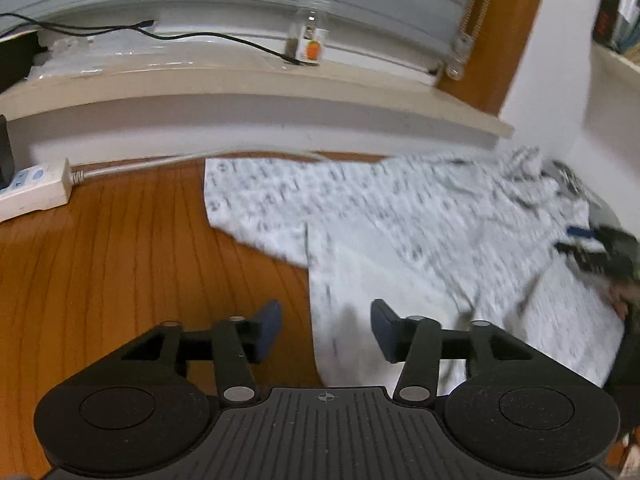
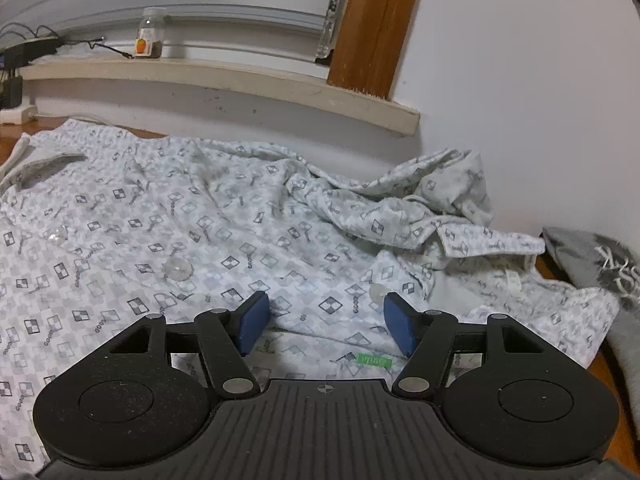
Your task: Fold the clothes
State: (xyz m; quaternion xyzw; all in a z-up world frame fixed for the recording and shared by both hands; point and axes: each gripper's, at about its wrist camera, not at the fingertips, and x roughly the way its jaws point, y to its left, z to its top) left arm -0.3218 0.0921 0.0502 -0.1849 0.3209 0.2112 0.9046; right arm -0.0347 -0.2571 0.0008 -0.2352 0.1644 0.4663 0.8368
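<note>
Shirt (image 2: 208,220), patterned and buttoned, sprawls rumpled under both tools, its far sleeve bunched. Left tool (image 1: 326,330) and right tool (image 2: 326,322) gape wide, holding nothing. Any fold, I'd say, calls for gripping an edge.

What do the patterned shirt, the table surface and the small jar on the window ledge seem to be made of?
Patterned shirt: thin woven cloth, probably cotton, matte; it creases softly and bears clear buttons.
Table surface: wood or wood veneer, orange-brown with visible grain lines and a slight sheen.
Small jar: transparent, glass or clear plastic; which one is uncertain.
</note>
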